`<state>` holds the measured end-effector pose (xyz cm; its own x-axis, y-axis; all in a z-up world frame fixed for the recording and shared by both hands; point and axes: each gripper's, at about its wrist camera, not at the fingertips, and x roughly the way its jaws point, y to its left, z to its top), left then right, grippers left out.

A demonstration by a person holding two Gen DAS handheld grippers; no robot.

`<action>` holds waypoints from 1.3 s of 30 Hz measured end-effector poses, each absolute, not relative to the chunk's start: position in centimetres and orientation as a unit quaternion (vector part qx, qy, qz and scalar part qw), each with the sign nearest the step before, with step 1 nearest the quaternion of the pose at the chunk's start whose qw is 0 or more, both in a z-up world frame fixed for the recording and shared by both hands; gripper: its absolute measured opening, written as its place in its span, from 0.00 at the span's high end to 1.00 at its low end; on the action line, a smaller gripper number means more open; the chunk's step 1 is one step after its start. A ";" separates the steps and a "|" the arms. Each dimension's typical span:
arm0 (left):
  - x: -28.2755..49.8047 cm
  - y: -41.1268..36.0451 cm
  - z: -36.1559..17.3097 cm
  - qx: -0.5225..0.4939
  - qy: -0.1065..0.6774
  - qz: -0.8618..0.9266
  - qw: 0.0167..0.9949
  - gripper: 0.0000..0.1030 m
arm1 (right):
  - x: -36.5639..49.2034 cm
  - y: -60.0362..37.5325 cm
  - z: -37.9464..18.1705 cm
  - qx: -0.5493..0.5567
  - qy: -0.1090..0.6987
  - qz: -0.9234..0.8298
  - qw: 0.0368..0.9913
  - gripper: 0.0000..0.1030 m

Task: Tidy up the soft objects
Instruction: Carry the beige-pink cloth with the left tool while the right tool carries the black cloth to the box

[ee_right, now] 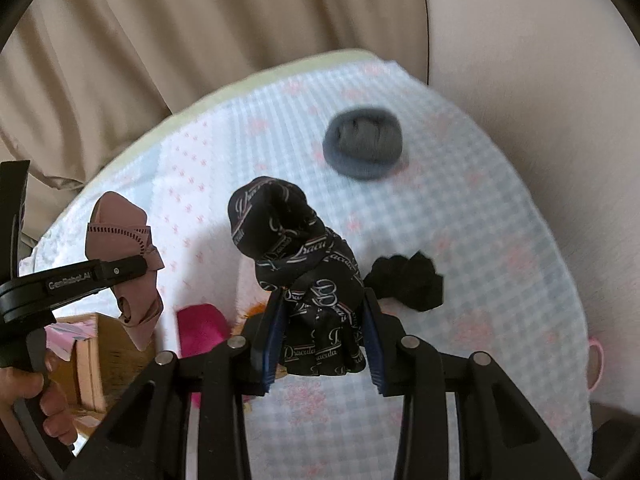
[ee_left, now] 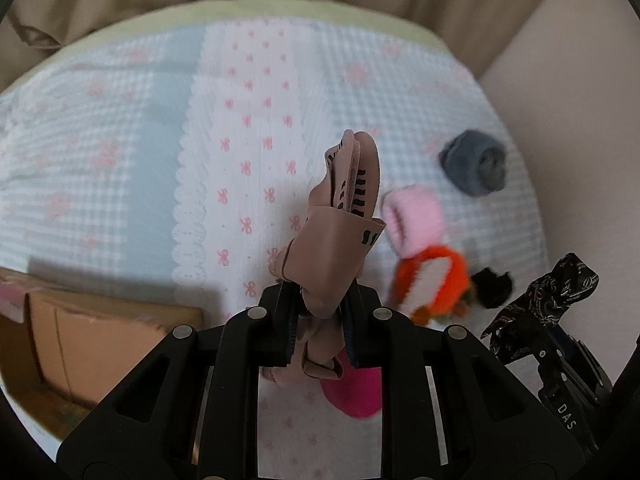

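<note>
My left gripper (ee_left: 320, 328) is shut on a folded dusty-pink garment (ee_left: 340, 216) and holds it above the bed; it also shows in the right wrist view (ee_right: 124, 264). My right gripper (ee_right: 322, 340) is shut on a black printed garment (ee_right: 304, 272), lifted off the bed; it also shows at the right of the left wrist view (ee_left: 544, 300). On the bed lie a rolled grey sock ball (ee_right: 362, 142), a small black piece (ee_right: 408, 280), a magenta piece (ee_right: 200, 328), a light pink roll (ee_left: 414, 218) and an orange roll (ee_left: 432, 280).
The bed is covered by a blue and white checked quilt (ee_left: 120, 160) with pink bows. An open cardboard box (ee_left: 92, 340) sits at the lower left. Beige curtains (ee_right: 160, 40) hang behind, and a pale wall (ee_right: 540, 80) is to the right.
</note>
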<state>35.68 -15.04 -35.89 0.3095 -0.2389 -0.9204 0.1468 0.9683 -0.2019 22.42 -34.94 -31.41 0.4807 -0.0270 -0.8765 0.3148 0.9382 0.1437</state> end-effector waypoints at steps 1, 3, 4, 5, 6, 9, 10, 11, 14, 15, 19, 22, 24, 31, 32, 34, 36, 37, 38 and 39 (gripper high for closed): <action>35.2 -15.1 -35.0 -0.042 0.570 -0.117 0.812 0.84 | 22.3 -34.8 -30.6 0.143 0.496 -0.100 0.851 0.68; 34.3 -14.8 -33.1 -0.047 0.561 -0.115 0.819 0.84 | 21.8 -34.5 -28.7 0.140 0.485 -0.096 0.858 0.68; 33.8 -14.7 -32.0 -0.051 0.555 -0.114 0.823 0.84 | 21.5 -34.4 -27.8 0.138 0.481 -0.094 0.861 0.68; 33.2 -14.5 -31.0 -0.054 0.549 -0.113 0.826 0.84 | 21.2 -34.2 -26.9 0.136 0.476 -0.091 0.864 0.68; 32.4 -14.2 -29.6 -0.058 0.542 -0.111 0.831 0.84 | 20.9 -33.9 -25.9 0.133 0.471 -0.087 0.868 0.68; 30.3 -13.5 -26.5 -0.066 0.525 -0.105 0.842 0.84 | 19.9 -33.1 -22.8 0.126 0.459 -0.075 0.876 0.68; 29.5 -13.0 -25.3 -0.071 0.518 -0.103 0.846 0.84 | 19.6 -32.7 -21.8 0.123 0.455 -0.069 0.879 0.68; 29.1 -12.6 -24.5 -0.075 0.514 -0.101 0.849 0.84 | 19.2 -32.2 -20.8 0.118 0.450 -0.063 0.883 0.68; 27.2 -11.0 -21.6 -0.090 0.497 -0.093 0.858 0.84 | 18.6 -30.6 -18.4 0.105 0.443 -0.047 0.889 0.68; 26.5 -10.3 -20.7 -0.093 0.492 -0.089 0.861 0.84 | 18.4 -29.8 -17.4 0.101 0.440 -0.040 0.891 0.68; 24.2 -6.8 -17.8 -0.103 0.475 -0.072 0.871 0.84 | 18.0 -27.0 -15.0 0.092 0.431 -0.014 0.898 0.68; 22.7 -3.9 -16.3 -0.116 0.465 -0.060 0.875 0.84 | 17.8 -24.3 -13.8 0.083 0.427 0.004 0.900 0.68; 21.7 -1.7 -15.6 -0.121 0.461 -0.052 0.878 0.84 | 17.8 -22.1 -13.2 0.077 0.430 0.016 0.900 0.68; 19.8 6.8 -15.2 -0.125 0.462 -0.037 0.877 0.84 | 17.6 -13.5 -12.7 0.056 0.445 0.048 0.893 0.68; 19.7 7.9 -15.4 -0.125 0.466 -0.036 0.875 0.84 | 17.7 -11.9 -12.9 0.056 0.450 0.051 0.890 0.68; 19.4 10.6 -16.0 -0.126 0.475 -0.037 0.870 0.84 | 17.7 -9.5 -13.2 0.055 0.458 0.055 0.885 0.68; 19.3 12.9 -16.7 -0.124 0.483 -0.038 0.866 0.84 | 18.1 -7.2 -14.1 0.058 0.470 0.057 0.879 0.68; 19.4 14.0 -17.1 -0.124 0.487 -0.039 0.864 0.84 | 18.3 -6.2 -14.7 0.061 0.477 0.057 0.875 0.68; 19.5 15.1 -17.6 -0.124 0.491 -0.041 0.861 0.84 | 18.5 -5.2 -15.3 0.064 0.482 0.055 0.872 0.68; 19.7 16.1 -18.1 -0.123 0.496 -0.043 0.859 0.84 | 18.8 -4.0 -16.1 0.068 0.490 0.053 0.867 0.68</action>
